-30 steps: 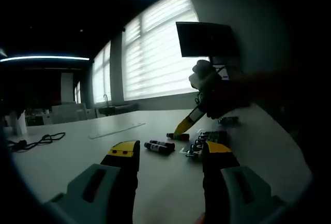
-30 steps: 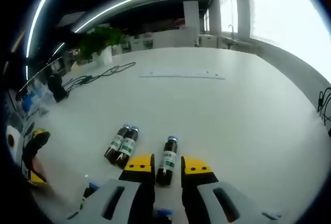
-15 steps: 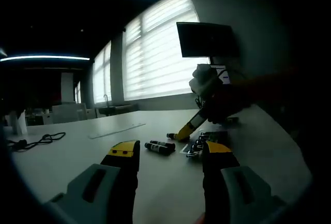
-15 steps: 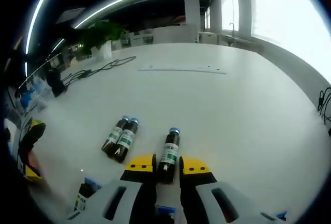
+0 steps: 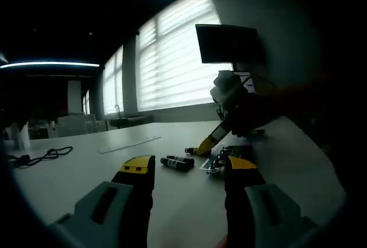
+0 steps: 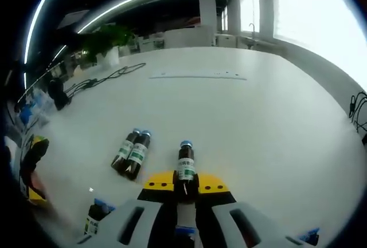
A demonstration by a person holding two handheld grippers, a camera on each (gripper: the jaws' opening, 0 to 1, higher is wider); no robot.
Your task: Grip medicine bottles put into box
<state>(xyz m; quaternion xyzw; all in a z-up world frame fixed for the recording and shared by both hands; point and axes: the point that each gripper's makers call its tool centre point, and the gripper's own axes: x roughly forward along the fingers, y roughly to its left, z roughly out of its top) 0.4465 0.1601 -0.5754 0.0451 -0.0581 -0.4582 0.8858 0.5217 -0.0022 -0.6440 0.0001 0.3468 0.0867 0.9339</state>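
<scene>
In the right gripper view my right gripper (image 6: 184, 184) is shut on a dark medicine bottle (image 6: 184, 165) with a green-white label and blue cap, pointing away along the jaws. Two more bottles (image 6: 131, 152) lie side by side on the white table (image 6: 246, 116) to its left. Another bottle (image 6: 93, 220) sits at the lower left. In the left gripper view my left gripper (image 5: 189, 168) is open and holds nothing. Ahead of it lie the pair of bottles (image 5: 176, 162), the box (image 5: 229, 155) with several bottles, and the right gripper (image 5: 205, 143), tip down at a bottle (image 5: 191, 150).
A clear strip (image 6: 198, 76) and black cables (image 6: 109, 75) lie further out on the table, with a green plant (image 6: 103, 42) behind them. A monitor (image 5: 229, 43) stands before bright blinds. The left gripper's yellow tip (image 6: 33, 153) shows at the left edge.
My right gripper's jaws have closed onto the single bottle, which now sits straight between them. The left gripper has not moved.
</scene>
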